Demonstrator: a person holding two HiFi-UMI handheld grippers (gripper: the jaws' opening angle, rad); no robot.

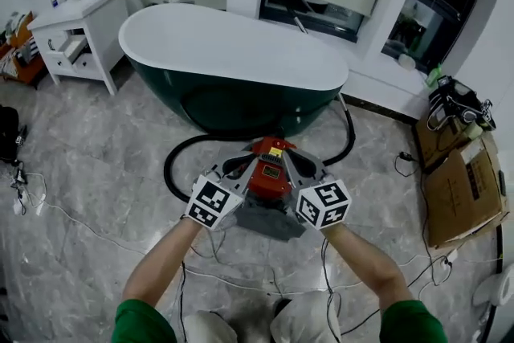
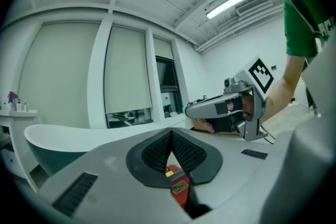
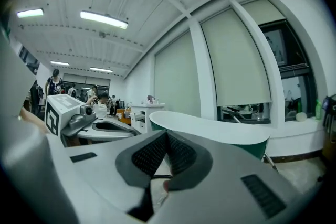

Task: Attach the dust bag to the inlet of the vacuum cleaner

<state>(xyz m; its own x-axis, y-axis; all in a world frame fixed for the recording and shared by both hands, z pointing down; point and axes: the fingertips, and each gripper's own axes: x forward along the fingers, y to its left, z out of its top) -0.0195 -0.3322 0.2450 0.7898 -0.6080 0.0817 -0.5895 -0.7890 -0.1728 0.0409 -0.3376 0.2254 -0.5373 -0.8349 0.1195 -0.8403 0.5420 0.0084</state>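
Observation:
A red vacuum cleaner (image 1: 271, 170) sits on the marble floor in front of the bathtub, and its black hose (image 1: 172, 165) loops round it. A grey crumpled mass (image 1: 269, 219), which looks like the dust bag, lies against the vacuum's near side. My left gripper (image 1: 230, 170) hovers over the vacuum's left side and my right gripper (image 1: 298, 165) over its right side. In the left gripper view the pads (image 2: 157, 152) meet at the tip, with the red vacuum (image 2: 179, 189) below them. In the right gripper view the pads (image 3: 149, 155) also meet, with nothing clamped.
A dark green bathtub (image 1: 233, 96) with a white rim stands just beyond the vacuum. A white cabinet (image 1: 80, 32) is at the far left, and cardboard boxes (image 1: 462, 189) are at the right. Thin cables (image 1: 72, 221) trail over the floor near my knees.

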